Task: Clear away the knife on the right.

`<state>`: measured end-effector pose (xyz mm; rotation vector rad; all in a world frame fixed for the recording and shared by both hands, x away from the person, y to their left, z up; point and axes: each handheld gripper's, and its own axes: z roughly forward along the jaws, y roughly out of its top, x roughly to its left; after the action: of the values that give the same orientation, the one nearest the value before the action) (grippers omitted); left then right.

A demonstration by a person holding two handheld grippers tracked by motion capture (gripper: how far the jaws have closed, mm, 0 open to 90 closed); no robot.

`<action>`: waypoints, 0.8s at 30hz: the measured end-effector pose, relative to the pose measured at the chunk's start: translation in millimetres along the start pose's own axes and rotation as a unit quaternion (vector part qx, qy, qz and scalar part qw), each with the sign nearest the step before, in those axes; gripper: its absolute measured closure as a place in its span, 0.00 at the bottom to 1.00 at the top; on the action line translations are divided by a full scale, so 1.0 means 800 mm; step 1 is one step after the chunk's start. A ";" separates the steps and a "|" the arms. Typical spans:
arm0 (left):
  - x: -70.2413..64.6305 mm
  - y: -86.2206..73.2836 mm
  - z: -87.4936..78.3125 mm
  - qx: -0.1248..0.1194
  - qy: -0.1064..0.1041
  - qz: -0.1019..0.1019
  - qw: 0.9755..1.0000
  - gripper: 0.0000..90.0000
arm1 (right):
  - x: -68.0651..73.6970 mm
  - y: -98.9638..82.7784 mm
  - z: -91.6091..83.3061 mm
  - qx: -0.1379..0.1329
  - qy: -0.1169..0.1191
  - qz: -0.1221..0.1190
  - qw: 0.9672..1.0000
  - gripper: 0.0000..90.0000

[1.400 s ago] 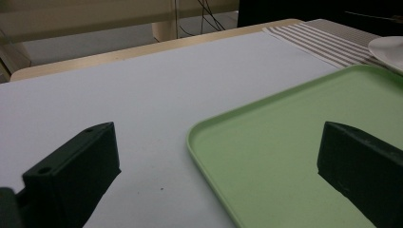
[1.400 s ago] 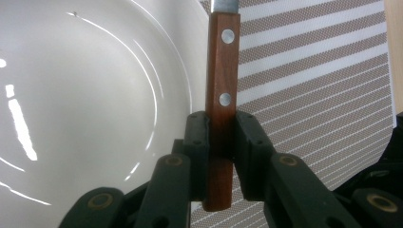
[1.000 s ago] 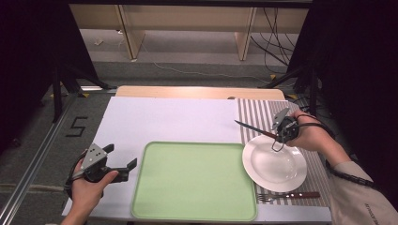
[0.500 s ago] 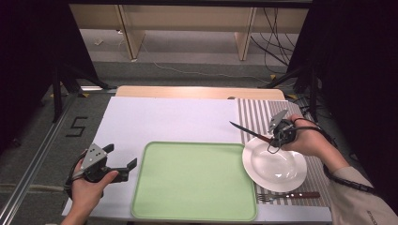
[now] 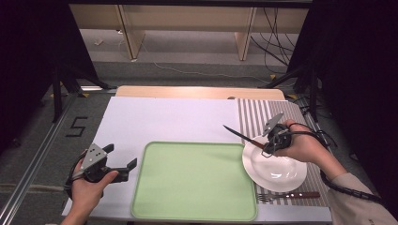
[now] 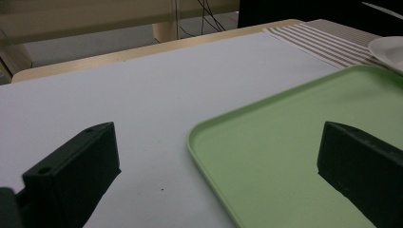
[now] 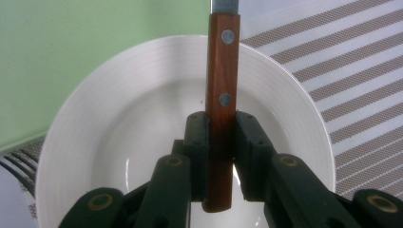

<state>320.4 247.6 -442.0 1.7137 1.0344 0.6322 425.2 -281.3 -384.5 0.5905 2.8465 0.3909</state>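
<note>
High view: white table cover (image 5: 164,117) spreads under both tongs. Green tray (image 5: 195,180) lies between them, just beside the left gripper (image 5: 123,160), whose jaws stand wide apart with nothing between, one over the cover and one over the tray's near corner. Striped mat (image 5: 263,112) lies beneath the right gripper (image 5: 266,149). White plate (image 5: 277,168) sits directly under that gripper, touching the tray's edge. Knife (image 5: 241,136) is clamped by its wooden handle in the right gripper's jaws, held above the plate's rim, blade reaching out past the jaws over the cover. Fork (image 5: 288,196) lies on the mat, nearer the person than the right gripper, beside the plate.
</note>
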 end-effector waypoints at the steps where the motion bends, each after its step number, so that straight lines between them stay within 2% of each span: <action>1: 0.000 0.000 0.000 0.000 0.000 0.000 1.000 0.00 | 0.002 0.001 0.000 -0.001 0.001 -0.001 1.000 0.86; 12: 0.000 0.000 0.000 0.000 0.000 0.001 1.000 0.00 | 0.022 0.010 -0.001 0.000 0.007 0.013 1.000 0.86; 24: 0.000 0.000 0.000 -0.001 0.000 0.001 1.000 0.00 | 0.045 0.020 -0.001 -0.006 0.023 0.028 0.999 0.86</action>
<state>320.3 247.7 -441.9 1.7137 1.0318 0.6338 398.5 -252.4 -383.9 0.6673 2.8748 0.4372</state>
